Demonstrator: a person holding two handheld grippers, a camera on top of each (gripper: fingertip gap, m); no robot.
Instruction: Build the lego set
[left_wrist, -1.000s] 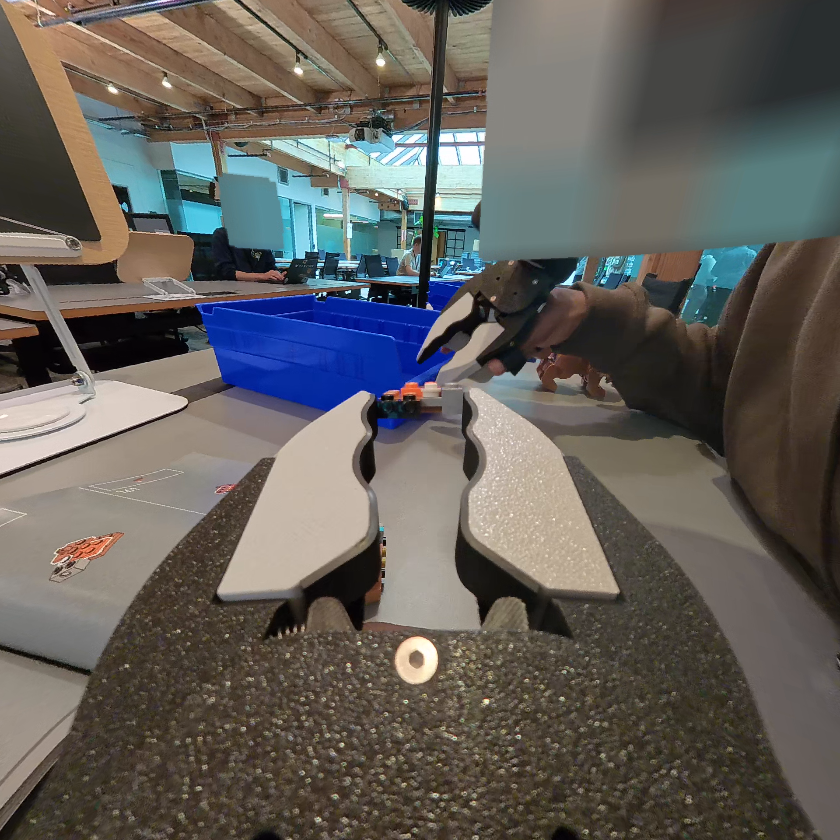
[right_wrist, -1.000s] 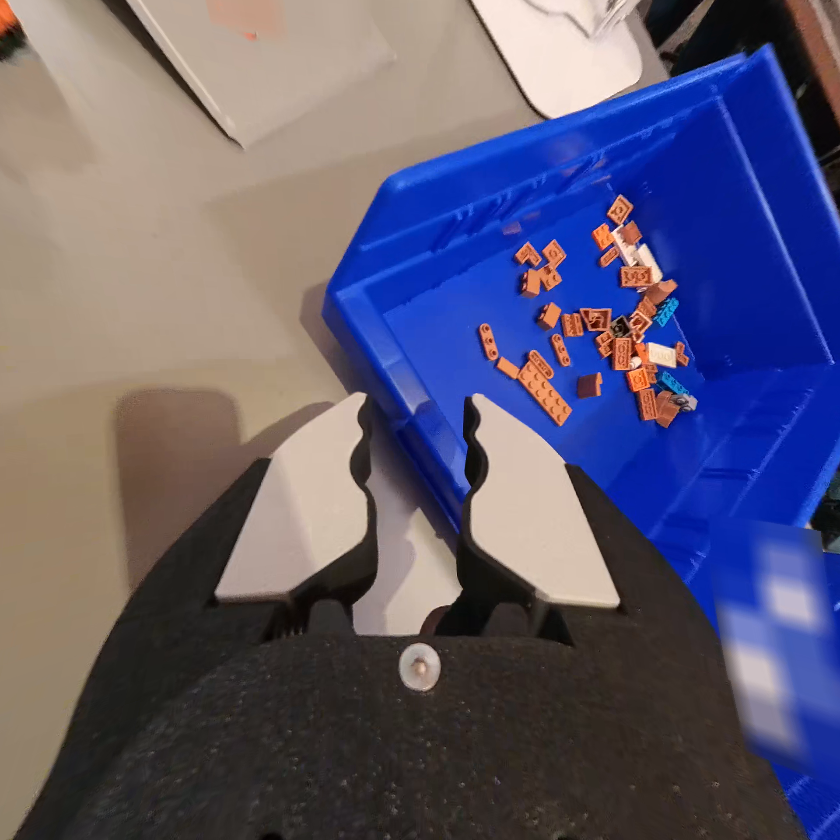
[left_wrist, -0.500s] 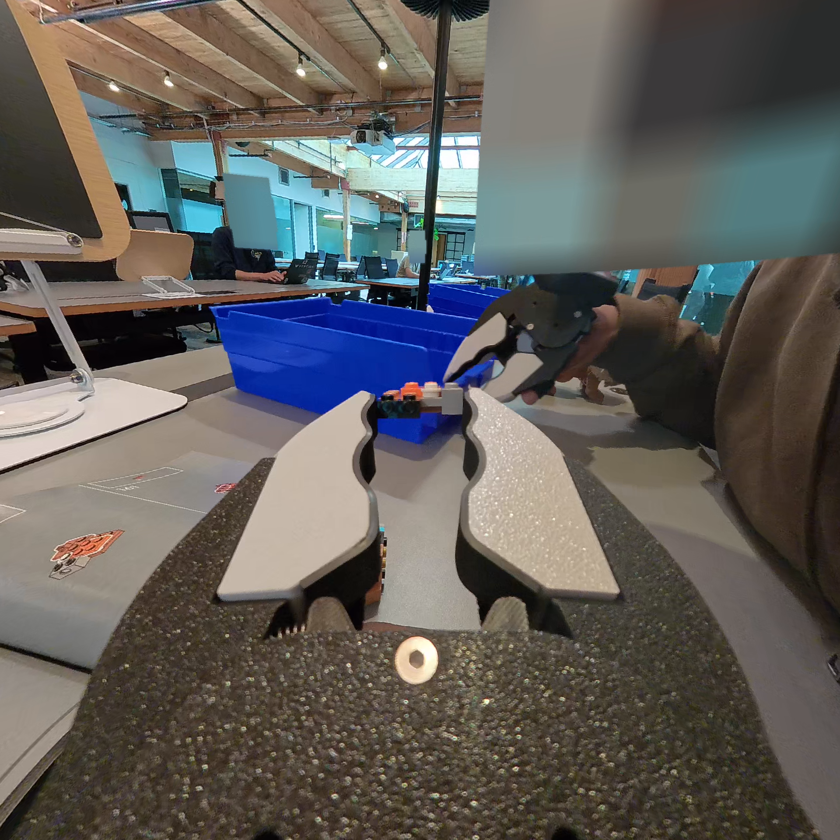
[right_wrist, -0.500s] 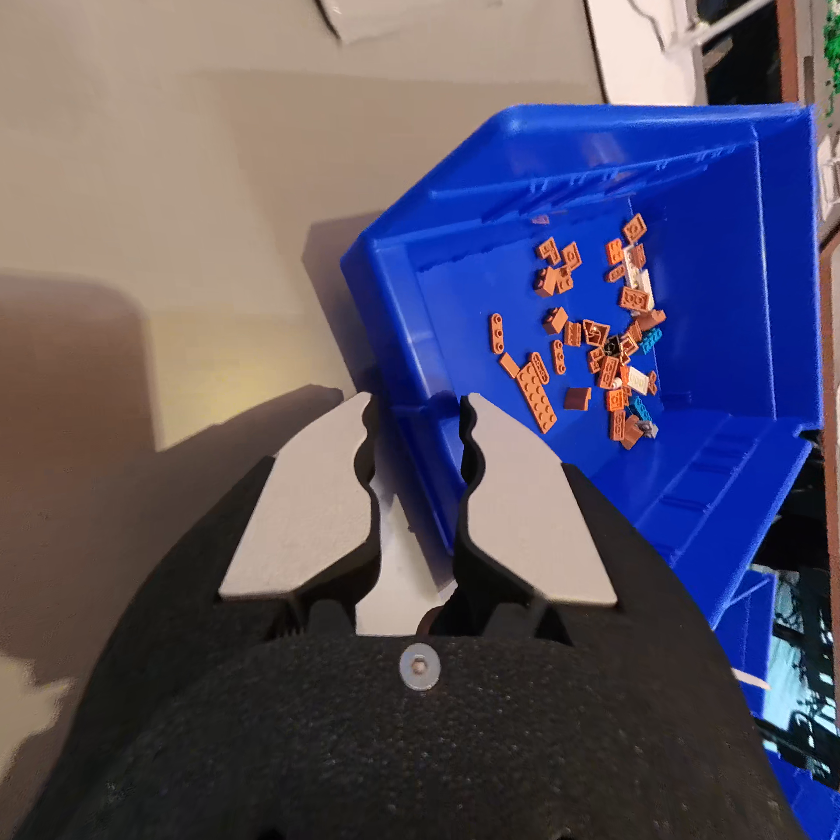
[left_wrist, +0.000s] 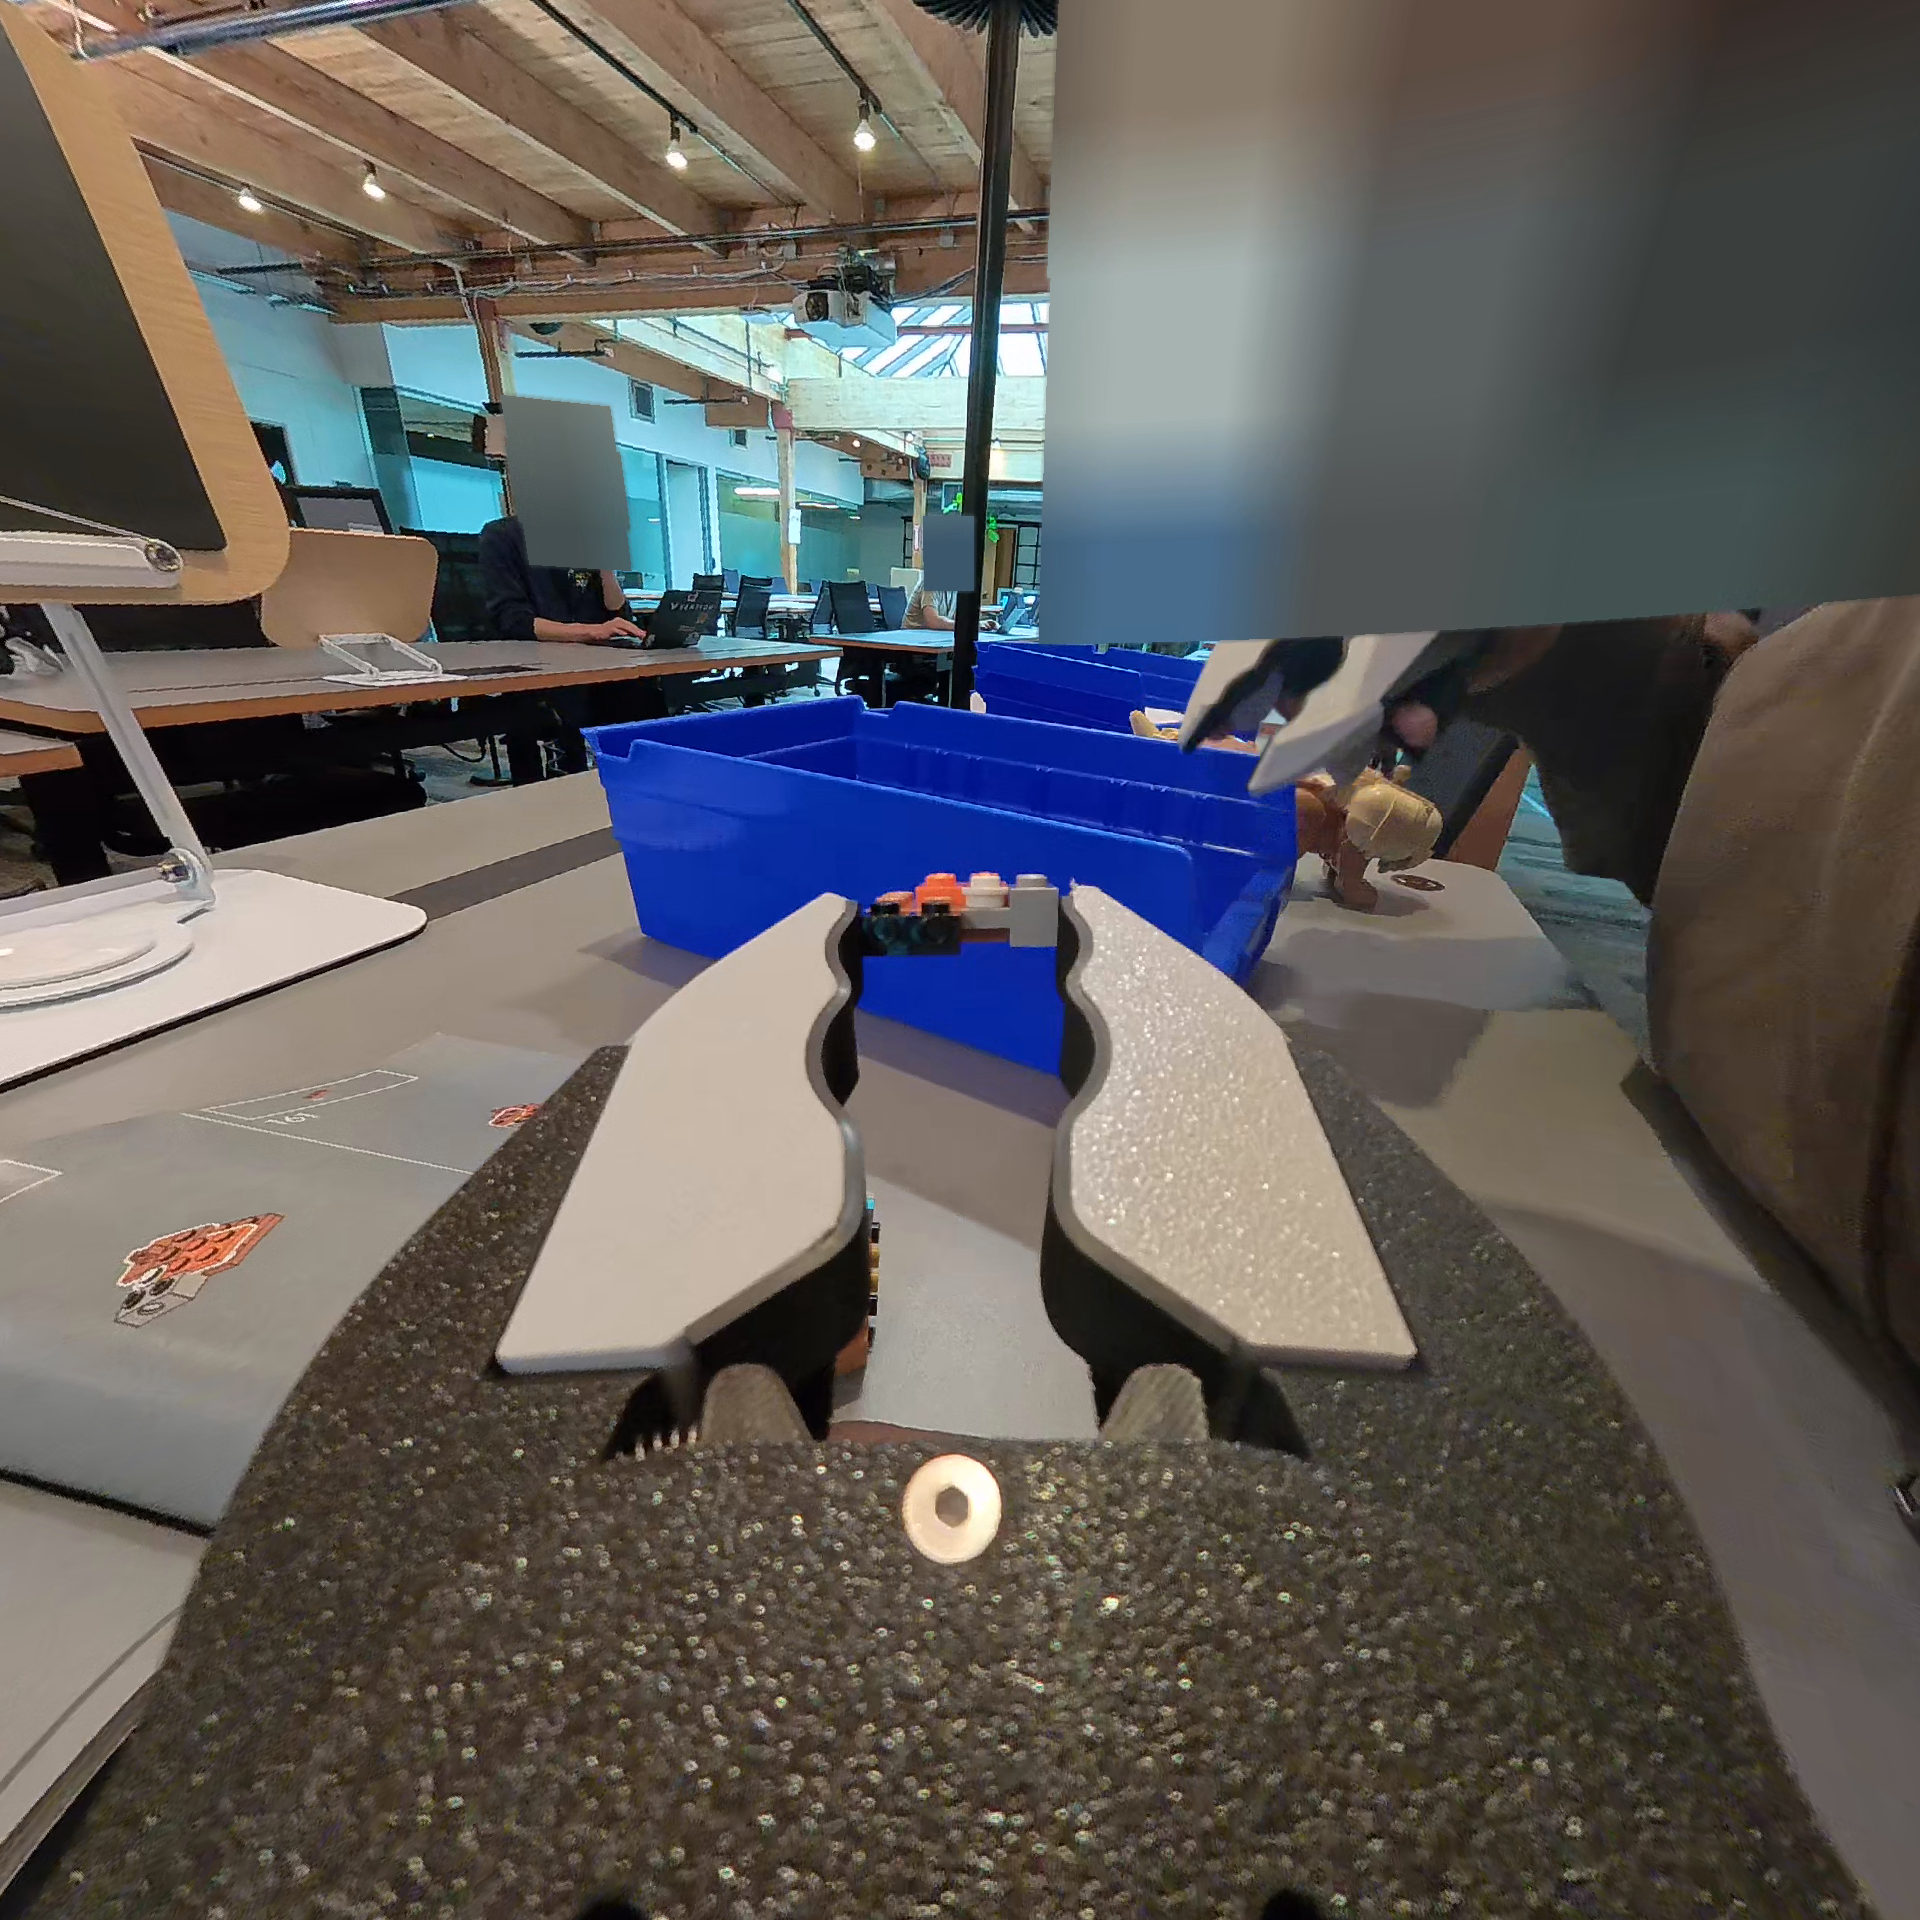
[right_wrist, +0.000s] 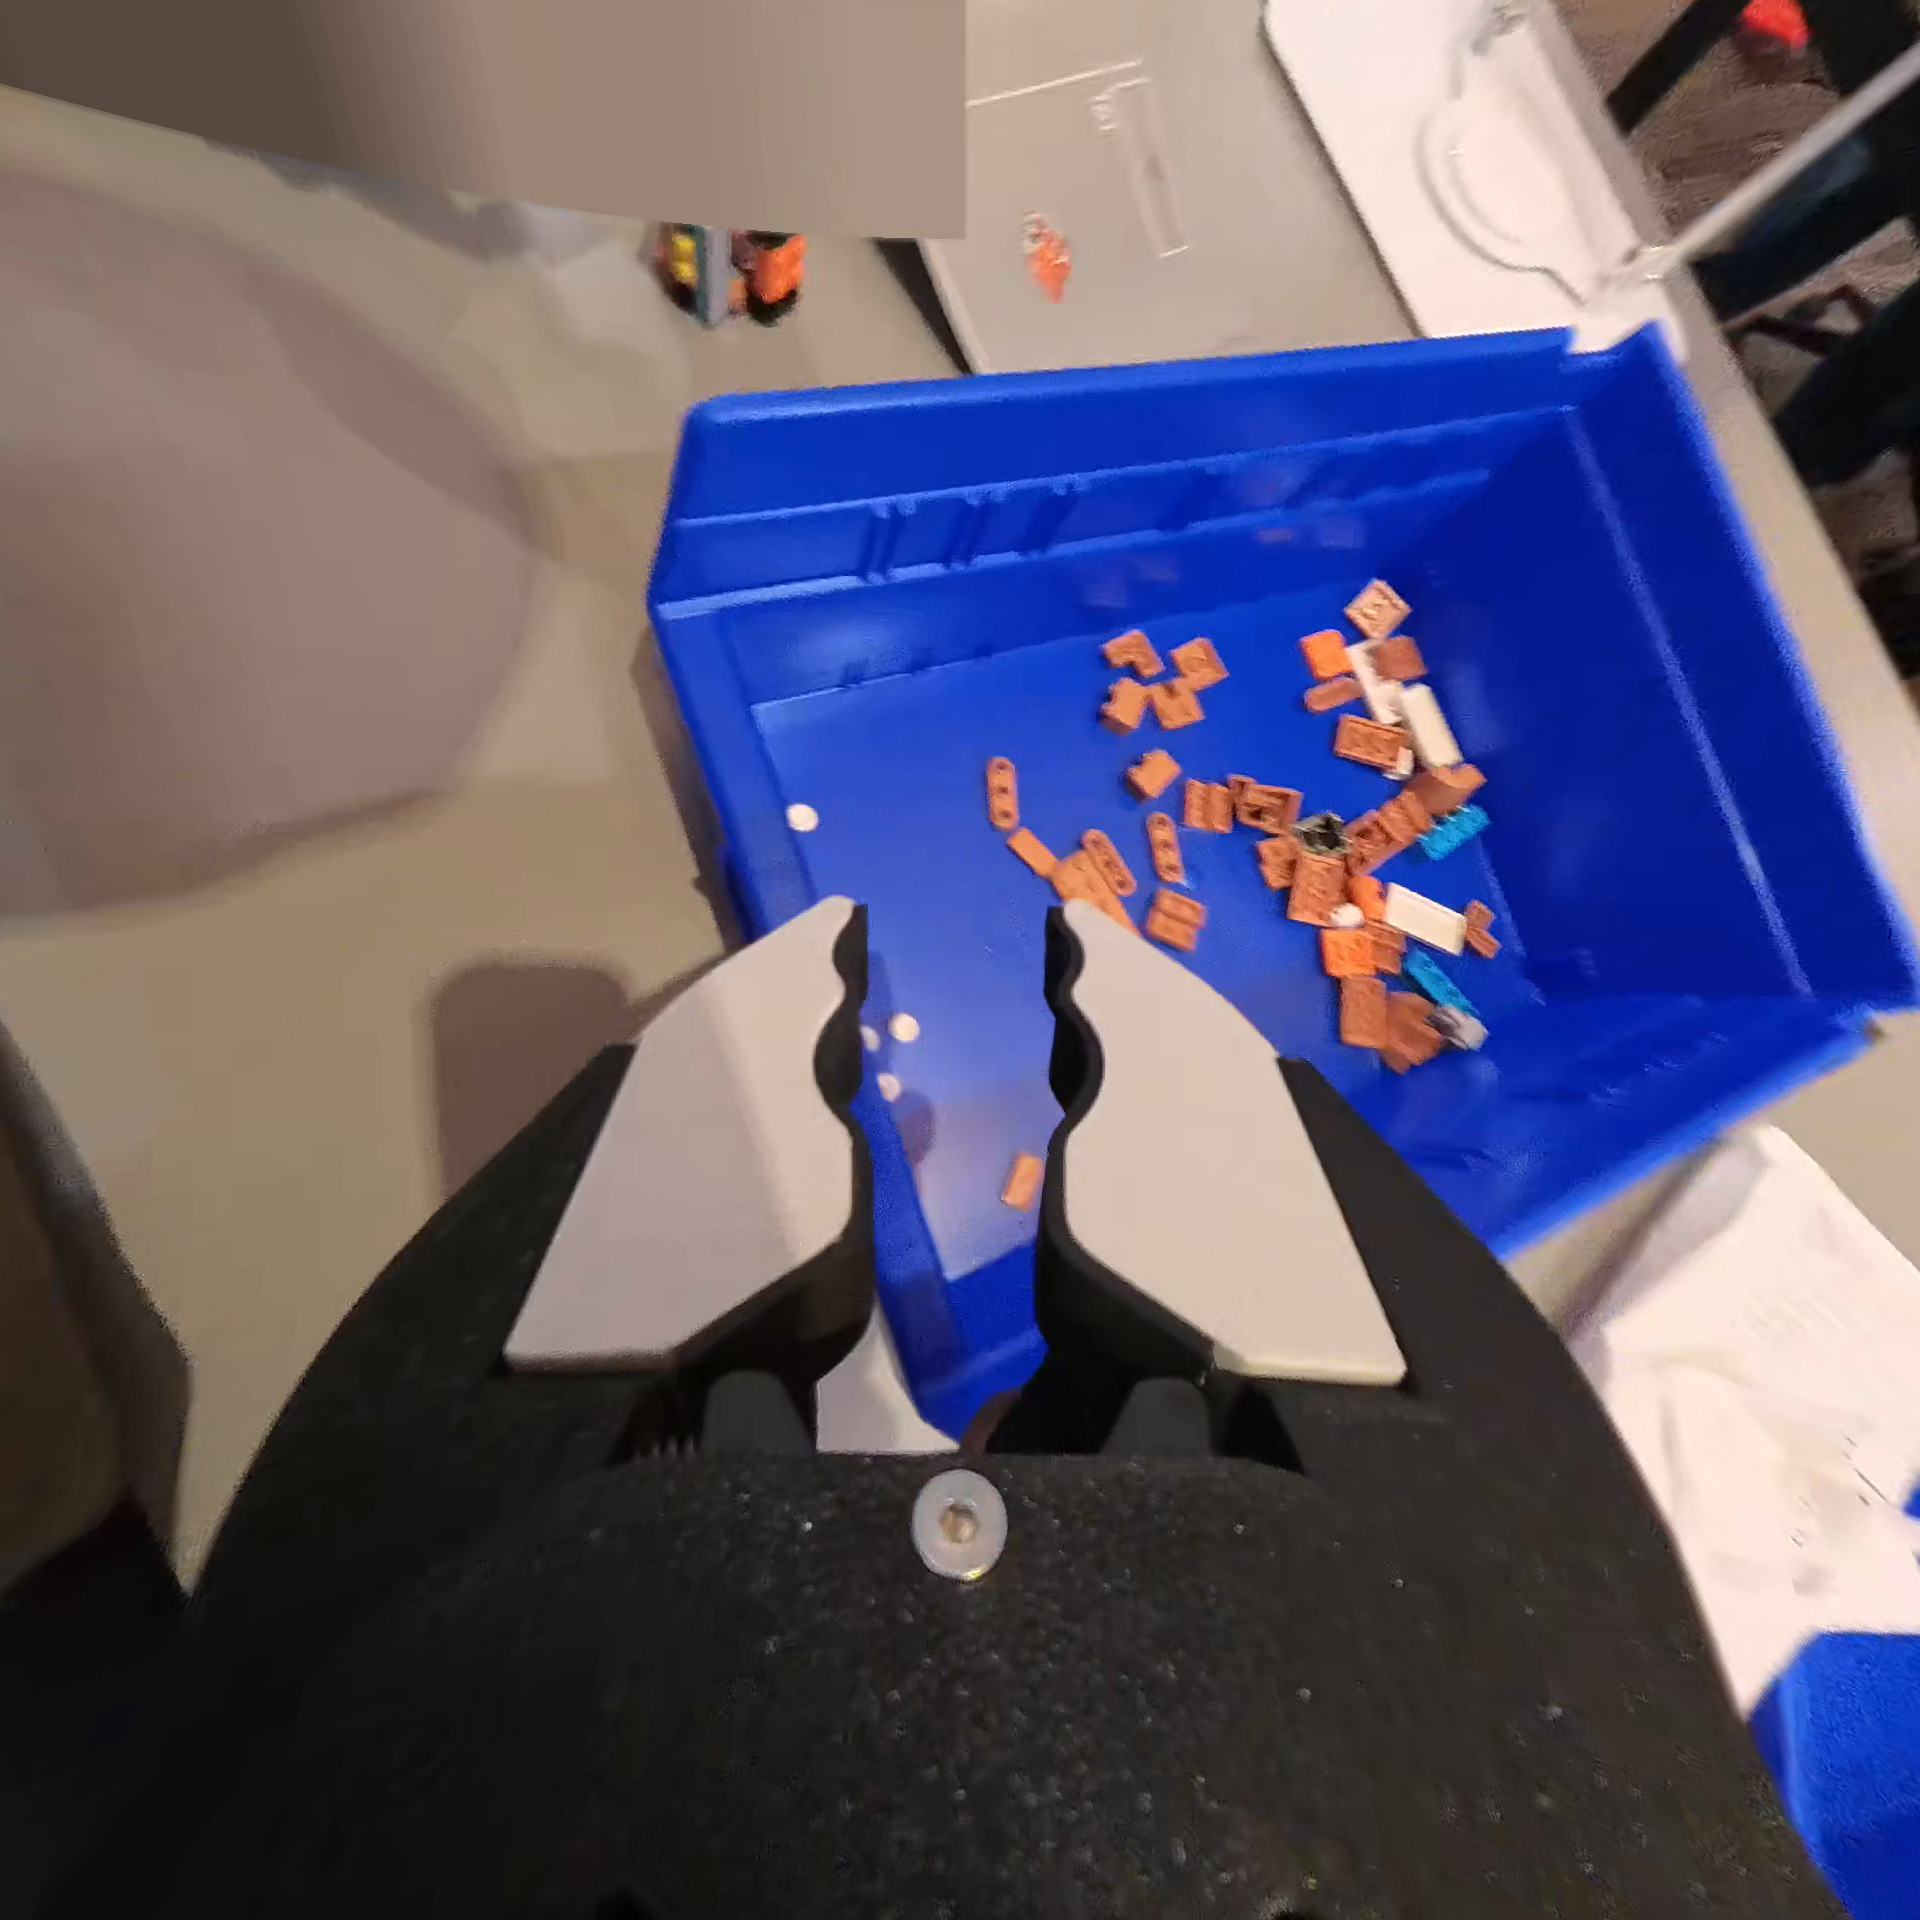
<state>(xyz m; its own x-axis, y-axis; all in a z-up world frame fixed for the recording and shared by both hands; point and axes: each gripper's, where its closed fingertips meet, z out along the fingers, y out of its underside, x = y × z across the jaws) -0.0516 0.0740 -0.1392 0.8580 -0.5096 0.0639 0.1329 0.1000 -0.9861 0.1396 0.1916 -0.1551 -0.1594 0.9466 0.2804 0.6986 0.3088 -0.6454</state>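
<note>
The small partly built lego assembly of black, orange, white and grey bricks (left_wrist: 961, 914) sits clamped between the left gripper (left_wrist: 961, 930) fingertips at frame centre, evidently presented for the next brick. The right gripper (right_wrist: 954, 925), fingers apart and empty, hangs over the blue plastic bin (right_wrist: 1662, 582), whose loose orange bricks (right_wrist: 1309, 821) lie upper right, apparently to pick one.

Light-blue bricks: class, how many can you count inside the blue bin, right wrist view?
2. One light-blue brick sits at the right edge of the brown pile; the second light-blue brick lies nearer the camera, just below a white plate. The pile may hide more.
</note>
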